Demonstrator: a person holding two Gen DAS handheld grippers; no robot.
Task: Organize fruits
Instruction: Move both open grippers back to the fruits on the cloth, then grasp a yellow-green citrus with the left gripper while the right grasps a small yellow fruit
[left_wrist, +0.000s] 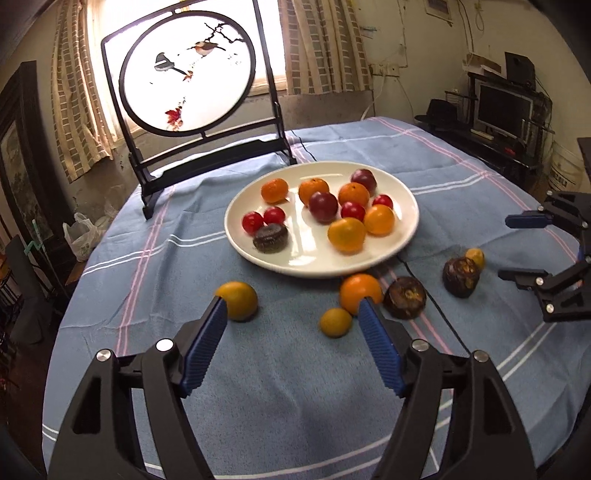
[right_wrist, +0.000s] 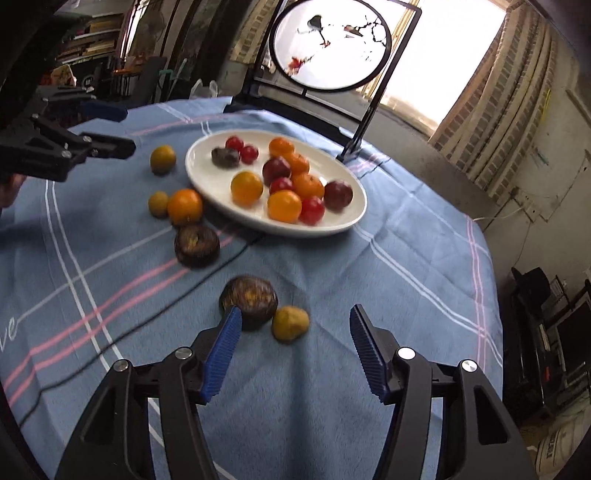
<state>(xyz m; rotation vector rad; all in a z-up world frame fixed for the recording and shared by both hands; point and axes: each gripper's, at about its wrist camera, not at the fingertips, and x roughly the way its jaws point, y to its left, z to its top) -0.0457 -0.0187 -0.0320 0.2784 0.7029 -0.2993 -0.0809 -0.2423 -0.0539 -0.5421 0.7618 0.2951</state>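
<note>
A white plate sits near the middle of a round table under a blue striped cloth. On the plate I count 5 orange citrus fruits, 4 small red tomato-like fruits, 2 dark red plums and 1 dark brown wrinkled fruit: 12 pieces in all.

Off the plate, 6 pieces lie loose on the cloth. A yellow-green citrus lies alone at the left. An orange rests just beside the plate's near rim, with a small yellowish fruit next to it and a dark brown fruit touching or nearly touching its other side. Farther right, a second dark brown fruit lies against another small yellowish fruit.

The left gripper hangs over the cloth with its blue pads spread wide and nothing between them. The right gripper is likewise released and empty; the second dark fruit and its yellowish neighbour lie just ahead of its tips.

A thin black cable runs across the cloth past the loose fruit toward the plate. Behind the plate stands a black-framed round screen painted with birds, before a curtained window. A monitor stands on dark shelving at the right.
</note>
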